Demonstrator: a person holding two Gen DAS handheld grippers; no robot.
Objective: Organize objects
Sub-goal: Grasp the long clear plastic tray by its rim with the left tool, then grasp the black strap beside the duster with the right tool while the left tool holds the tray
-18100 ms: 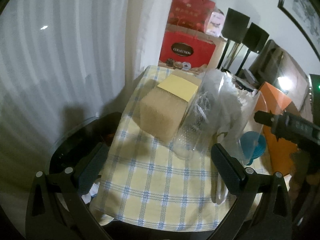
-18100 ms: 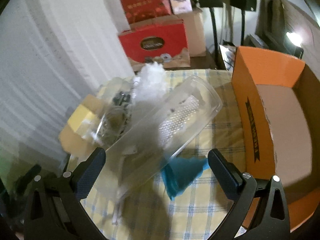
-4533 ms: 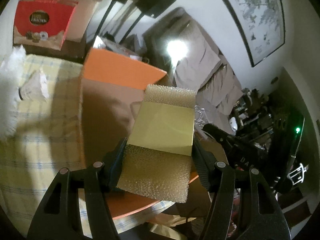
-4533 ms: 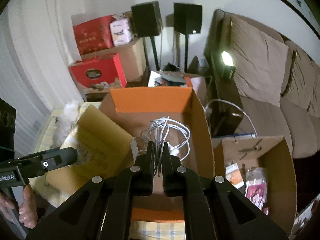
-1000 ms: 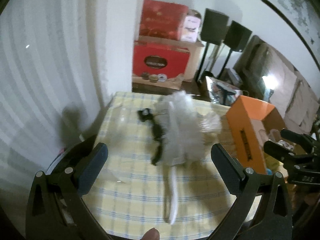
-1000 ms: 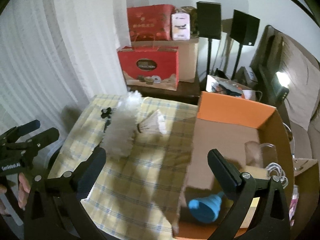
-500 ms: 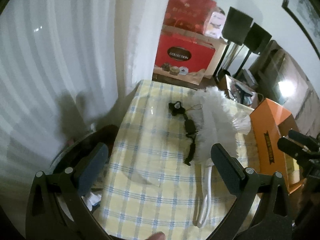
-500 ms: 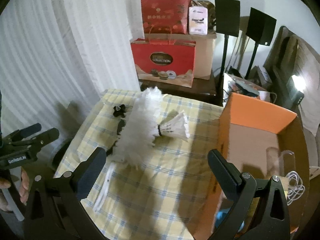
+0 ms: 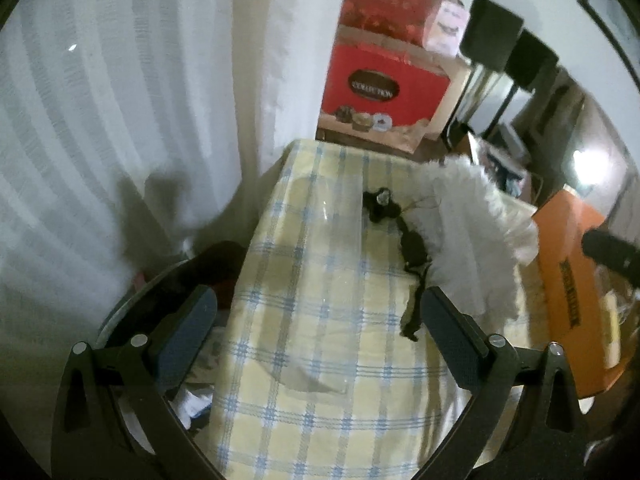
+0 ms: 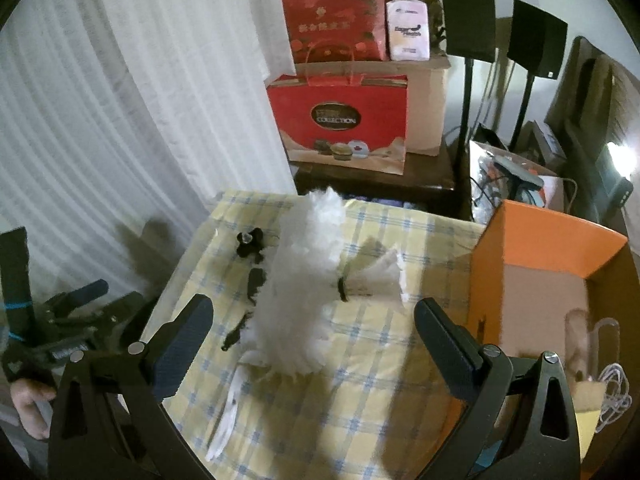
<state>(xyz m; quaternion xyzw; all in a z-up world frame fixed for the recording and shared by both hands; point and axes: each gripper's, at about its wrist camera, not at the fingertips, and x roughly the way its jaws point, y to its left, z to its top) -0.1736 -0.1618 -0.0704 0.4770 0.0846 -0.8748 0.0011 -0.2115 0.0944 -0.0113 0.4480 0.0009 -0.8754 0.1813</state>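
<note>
Two grippers hover over a table covered in a yellow-and-blue checked cloth, and both stand with their jaws spread wide and nothing between them. The left gripper hangs above the cloth's left part, and it shows again at the far left edge of the right wrist view, gripped by a person's hand. The right gripper sits above the table's near middle.

At the table's right end stands an orange cardboard box, open at the top; inside it lie a coil of white cable and a clear tube-like item (too blurred to name). A corner of something blue peeks out at the box's lower edge.

On the cloth, a white feather duster lies lengthwise along the middle of the table, its fluffy head toward the far edge and its pale handle pointing to the near edge. Just beside it on the right rests a white shuttlecock, on its side, its dark base touching the duster's feathers. On the duster's left side a black strap-like object runs along the feathers, with a small knobbed black piece at its far end.

Beyond the table, red gift bags stand on a low dark stand, next to white curtains.
</note>
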